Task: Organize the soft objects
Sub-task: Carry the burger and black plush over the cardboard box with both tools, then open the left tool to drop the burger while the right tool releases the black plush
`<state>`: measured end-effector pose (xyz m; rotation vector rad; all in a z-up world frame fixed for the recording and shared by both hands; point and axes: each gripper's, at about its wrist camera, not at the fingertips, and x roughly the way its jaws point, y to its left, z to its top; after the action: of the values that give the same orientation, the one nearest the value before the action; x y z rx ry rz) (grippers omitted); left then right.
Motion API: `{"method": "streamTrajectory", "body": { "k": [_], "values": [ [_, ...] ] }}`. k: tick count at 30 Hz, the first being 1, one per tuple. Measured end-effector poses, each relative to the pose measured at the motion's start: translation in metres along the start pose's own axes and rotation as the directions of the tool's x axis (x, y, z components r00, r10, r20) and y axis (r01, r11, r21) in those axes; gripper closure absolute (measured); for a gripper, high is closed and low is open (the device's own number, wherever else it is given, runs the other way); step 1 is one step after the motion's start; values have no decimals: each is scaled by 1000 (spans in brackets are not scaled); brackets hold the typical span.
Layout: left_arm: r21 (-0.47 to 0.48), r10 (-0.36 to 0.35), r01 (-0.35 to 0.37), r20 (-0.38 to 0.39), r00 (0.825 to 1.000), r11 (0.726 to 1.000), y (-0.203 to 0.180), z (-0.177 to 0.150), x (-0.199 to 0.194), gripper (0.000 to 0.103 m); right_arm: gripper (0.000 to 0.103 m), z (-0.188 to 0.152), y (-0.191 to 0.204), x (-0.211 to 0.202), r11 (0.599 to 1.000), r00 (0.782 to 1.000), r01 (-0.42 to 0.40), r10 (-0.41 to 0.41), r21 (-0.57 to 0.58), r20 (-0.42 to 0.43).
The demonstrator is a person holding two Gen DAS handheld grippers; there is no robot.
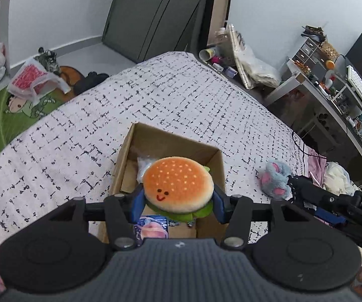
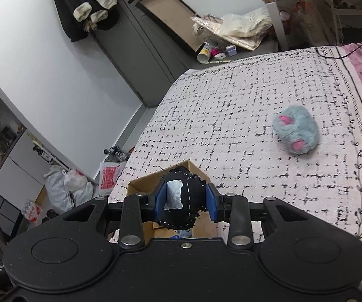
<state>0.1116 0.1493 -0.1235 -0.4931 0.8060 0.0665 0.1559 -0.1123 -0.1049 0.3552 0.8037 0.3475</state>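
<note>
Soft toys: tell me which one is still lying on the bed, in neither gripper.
The grey-blue furry toy with pink patches. The burger plush sits in the left gripper and the black stitched toy in the right gripper.

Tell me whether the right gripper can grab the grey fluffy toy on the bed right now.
Probably not yet. The right gripper is shut on a black stitched plush, so its jaws are full. The grey fluffy toy lies in the open on the bedspread with nothing around it; once the plush is dropped, the way looks free.
</note>
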Motion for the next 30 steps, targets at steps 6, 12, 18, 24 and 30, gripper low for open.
{"method": "streamTrajectory", "body": {
  "k": [6, 12, 18, 24, 30],
  "values": [
    [-21, -14, 13, -16, 1000, 1000, 7, 6, 13, 38, 70, -4, 13, 16, 1000, 1000, 1, -2, -12, -31],
    [-24, -12, 12, 2, 1000, 1000, 13, 9, 12, 30, 70, -10, 23, 32, 1000, 998, -3, 1, -20, -64],
    [-44, -2, 2, 6, 1000, 999, 20, 12, 9, 30, 64, -15, 30, 39, 999, 997, -14, 11, -30, -81],
    [-45, 17, -17, -1, 1000, 999, 22, 10, 5, 21, 48, -17, 31, 40, 999, 994, -31, 28, -20, -105],
    [-28, 41, -41, -15, 999, 999, 13, 6, 2, 18, 37, -13, 25, 24, 999, 997, -28, 26, -21, -74]
  ]
}}
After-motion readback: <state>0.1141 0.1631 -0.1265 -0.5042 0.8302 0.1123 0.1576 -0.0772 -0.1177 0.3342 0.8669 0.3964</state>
